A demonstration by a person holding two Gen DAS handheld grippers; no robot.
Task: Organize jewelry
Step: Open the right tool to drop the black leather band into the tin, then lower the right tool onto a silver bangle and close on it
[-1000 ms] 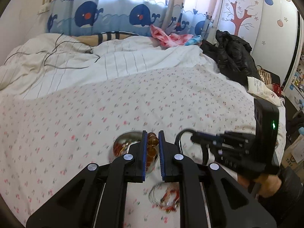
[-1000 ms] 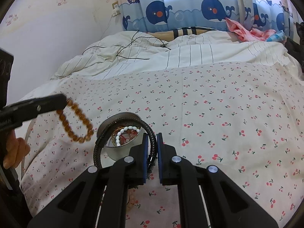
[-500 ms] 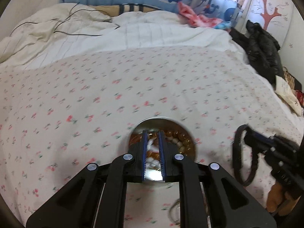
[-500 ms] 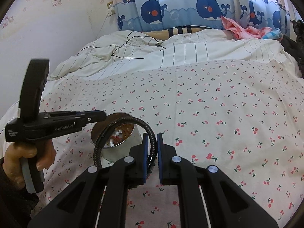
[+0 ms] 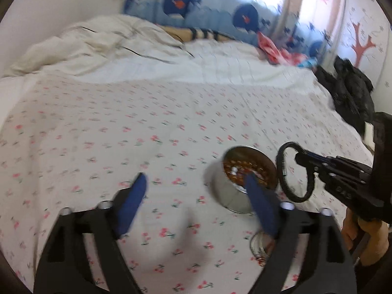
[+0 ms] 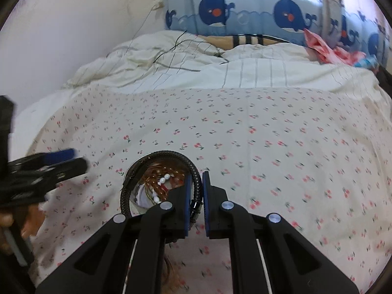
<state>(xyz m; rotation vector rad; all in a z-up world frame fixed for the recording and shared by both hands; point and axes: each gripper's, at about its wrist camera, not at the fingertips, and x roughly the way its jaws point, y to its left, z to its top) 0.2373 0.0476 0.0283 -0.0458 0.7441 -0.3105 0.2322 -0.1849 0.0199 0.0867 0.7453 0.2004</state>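
Since a moment ago the left gripper has let go of the amber bead bracelet, which now lies inside the metal tin, and has swung off to the tin's left; its fingers, narrow before, are opening and stand wide with only bedsheet between them. The right gripper has come closer to the tin, so the black braided bracelet it carries now hangs over the tin's mouth.

The left wrist view is smeared by motion. The blue pads are blurred, and the right-hand pad covers the near rim of the tin and part of its contents. A thin wire bangle with small reddish charms lies on the bed just in front of the tin, half hidden behind the left gripper's arm; its detail cannot be made out. In the right wrist view the tin's far rim is masked by the black loop, and the near side is cut off by the gripper body; inside, white beads and amber strands show, tangled. A brownish shape at the bottom edge of that view, between the gripper arms, is too dim to identify. The person's hands show only as partial shapes at the frame edges.

The right gripper's fingers are nearly together, pinching the black braided bracelet by its metal clasp, the loop rising up and to the left of the pads.
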